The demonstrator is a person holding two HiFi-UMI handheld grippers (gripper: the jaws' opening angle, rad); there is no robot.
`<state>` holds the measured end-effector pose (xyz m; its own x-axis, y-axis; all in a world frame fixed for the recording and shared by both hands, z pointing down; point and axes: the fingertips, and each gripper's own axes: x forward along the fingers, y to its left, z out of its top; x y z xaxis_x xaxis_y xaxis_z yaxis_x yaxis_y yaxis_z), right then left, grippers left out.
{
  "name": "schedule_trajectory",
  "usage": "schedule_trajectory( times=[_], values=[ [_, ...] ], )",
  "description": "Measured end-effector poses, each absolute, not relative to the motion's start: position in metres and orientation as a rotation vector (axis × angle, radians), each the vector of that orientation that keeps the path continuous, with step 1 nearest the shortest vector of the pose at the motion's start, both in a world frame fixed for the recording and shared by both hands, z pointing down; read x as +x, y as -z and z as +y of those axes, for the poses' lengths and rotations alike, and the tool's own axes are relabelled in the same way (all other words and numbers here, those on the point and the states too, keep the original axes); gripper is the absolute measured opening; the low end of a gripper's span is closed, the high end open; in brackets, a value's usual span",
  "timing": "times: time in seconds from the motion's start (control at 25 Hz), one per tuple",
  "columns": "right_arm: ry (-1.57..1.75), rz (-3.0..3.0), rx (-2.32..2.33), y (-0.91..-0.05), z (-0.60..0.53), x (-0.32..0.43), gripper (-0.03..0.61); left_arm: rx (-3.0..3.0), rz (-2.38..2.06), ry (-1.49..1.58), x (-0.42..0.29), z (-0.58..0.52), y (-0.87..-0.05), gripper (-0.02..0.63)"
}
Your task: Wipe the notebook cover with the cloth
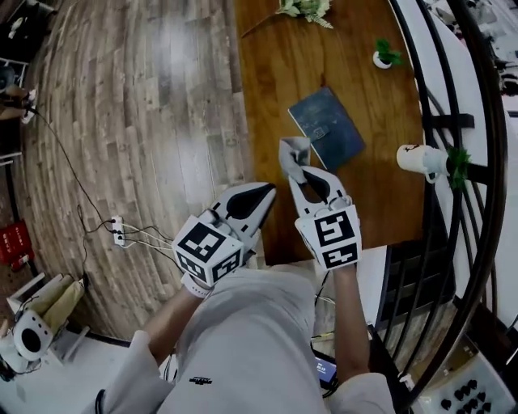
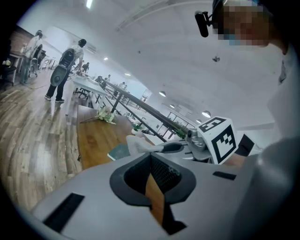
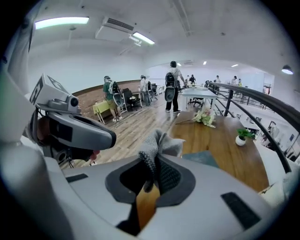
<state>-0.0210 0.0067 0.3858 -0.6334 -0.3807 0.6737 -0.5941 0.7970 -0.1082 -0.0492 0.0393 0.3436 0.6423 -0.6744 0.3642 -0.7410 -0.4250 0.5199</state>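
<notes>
A dark blue notebook [image 1: 327, 127] lies closed on the wooden table [image 1: 275, 73]; its cover shows in the left gripper view [image 2: 118, 151] and the right gripper view [image 3: 203, 158] too. My right gripper [image 1: 298, 165] is shut on a grey cloth [image 1: 293, 155], whose bunched end sticks up past the jaws [image 3: 157, 146], just short of the notebook's near corner. My left gripper [image 1: 265, 194] is shut with nothing in it, held over the table's left edge beside the right one. The right gripper and its cloth [image 2: 140, 146] appear ahead in the left gripper view.
A white mug [image 1: 419, 158] stands by the black railing [image 1: 473, 121] at the right. A small potted plant [image 1: 384, 56] and a flower sprig [image 1: 307, 7] sit farther back. Cables and a power strip [image 1: 118, 231] lie on the plank floor at left. People [image 3: 172, 86] stand far off.
</notes>
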Motion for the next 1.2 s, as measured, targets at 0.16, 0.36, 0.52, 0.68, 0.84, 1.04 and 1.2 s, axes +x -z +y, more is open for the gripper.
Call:
schedule_trajectory(
  times=[0.16,0.36,0.52,0.68,0.84,1.04,1.2],
  values=[
    [-0.402,-2.347,0.862,-0.349,0.013,-0.001,0.037,2.241,-1.069,-0.125,-0.047,0.043,-0.326,0.018],
    [-0.435,-2.359,1.077,-0.321,0.024,0.039,0.037,2.307,-1.019,-0.120,-0.036,0.047,-0.307,0.018],
    [-0.452,-2.351,1.205,-0.297,0.034,0.064,0.037,2.326,-0.994,-0.095,-0.027,0.050,-0.290,0.018],
    [-0.414,-2.344,1.307,-0.278,0.039,0.081,0.037,2.368,-0.949,-0.080,-0.013,0.046,-0.278,0.018],
    [-0.350,-2.373,1.376,-0.258,0.050,0.092,0.037,2.420,-0.925,-0.050,-0.002,0.051,-0.254,0.018],
    [-0.181,-2.461,1.372,-0.235,0.060,0.088,0.037,2.490,-0.921,-0.025,0.005,0.053,-0.226,0.018],
    [-0.145,-2.498,1.396,-0.218,0.064,0.092,0.037,2.528,-0.919,-0.003,0.007,0.057,-0.210,0.018]
  ],
)
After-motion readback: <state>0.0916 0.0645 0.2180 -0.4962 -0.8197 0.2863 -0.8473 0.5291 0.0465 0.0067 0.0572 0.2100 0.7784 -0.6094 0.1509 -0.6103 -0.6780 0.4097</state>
